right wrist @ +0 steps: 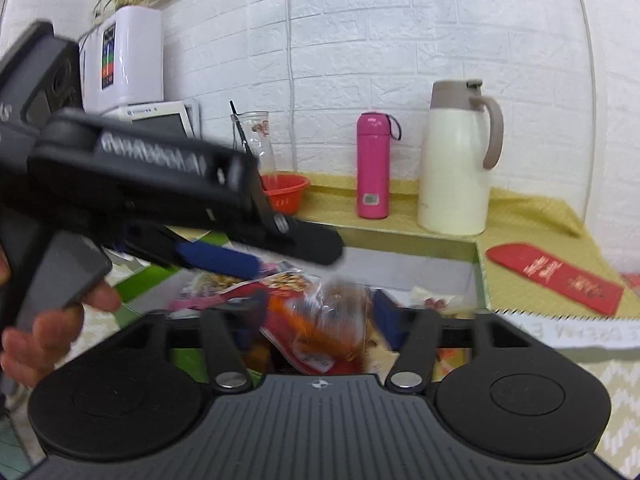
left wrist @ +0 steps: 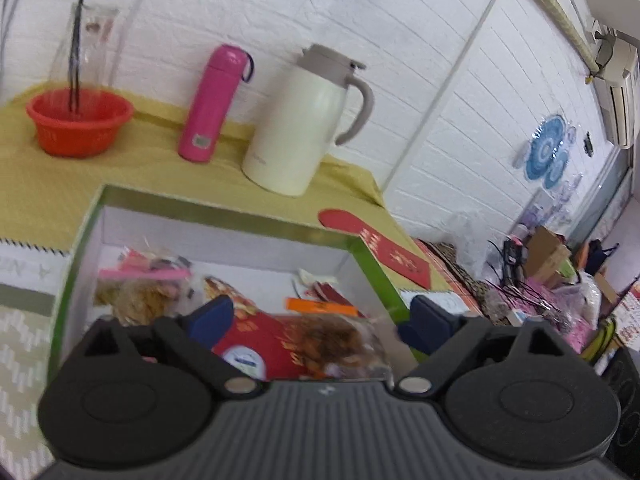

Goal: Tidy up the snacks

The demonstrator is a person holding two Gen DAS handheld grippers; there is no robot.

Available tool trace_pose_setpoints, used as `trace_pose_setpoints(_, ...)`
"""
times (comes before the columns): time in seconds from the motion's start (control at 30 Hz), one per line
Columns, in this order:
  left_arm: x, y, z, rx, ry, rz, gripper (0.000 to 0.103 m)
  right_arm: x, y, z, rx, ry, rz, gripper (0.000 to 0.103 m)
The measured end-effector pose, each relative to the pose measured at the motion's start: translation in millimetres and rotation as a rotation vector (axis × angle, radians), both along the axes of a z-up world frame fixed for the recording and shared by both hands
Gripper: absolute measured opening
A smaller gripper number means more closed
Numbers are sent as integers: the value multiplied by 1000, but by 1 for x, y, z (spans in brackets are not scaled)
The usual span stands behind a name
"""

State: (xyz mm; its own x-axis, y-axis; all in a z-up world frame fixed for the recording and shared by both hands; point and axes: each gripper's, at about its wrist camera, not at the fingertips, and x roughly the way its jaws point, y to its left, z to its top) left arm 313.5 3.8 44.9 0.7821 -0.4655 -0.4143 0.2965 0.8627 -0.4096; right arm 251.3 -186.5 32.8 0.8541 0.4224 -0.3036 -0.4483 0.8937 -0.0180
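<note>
A green-rimmed white box (left wrist: 224,216) sits on the yellow tablecloth and holds several snack packets. My left gripper (left wrist: 320,318) is open above the box, over a red packet (left wrist: 256,340) and a clear bag of brown snacks (left wrist: 340,340). My right gripper (right wrist: 320,316) is open over the same box (right wrist: 408,236), with a clear bag of brown snacks (right wrist: 340,300) and an orange-red packet (right wrist: 304,332) between its fingers; I cannot tell whether they touch it. The left gripper's body (right wrist: 160,184) crosses the right wrist view at the left.
A cream thermos jug (left wrist: 296,120), a pink bottle (left wrist: 214,104) and a red bowl (left wrist: 78,122) stand along the white brick wall. A red envelope (left wrist: 376,248) lies right of the box. Cluttered goods (left wrist: 560,280) lie beyond the table's right edge.
</note>
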Motion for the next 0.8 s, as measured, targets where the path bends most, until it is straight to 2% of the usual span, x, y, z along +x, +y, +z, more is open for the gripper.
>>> trace_pose_setpoints(0.07, 0, 3, 3, 43, -6, 38, 92, -3, 0, -1, -14, -22, -5, 103)
trace_pose_setpoints(0.13, 2, 8, 3, 50, 18, 66, 92, -1, -1, -2, -4, 6, -13, 103)
trace_pose_setpoints(0.23, -2, 13, 3, 57, 21, 80, 92, -1, -1, -2, 12, 35, -26, 103)
trace_pose_setpoints(0.43, -26, 17, 15, 77, -3, 84, 92, -14, -1, 12, 14, 26, -49, 103)
trace_pose_setpoints(0.6, -65, 15, 34, 114, -70, 95, 92, -40, -5, 31, 7, 23, -90, 103)
trace_pose_setpoints(0.8, -126, 11, 44, 228, -118, 159, 92, -81, -13, 41, -44, 49, -179, 103)
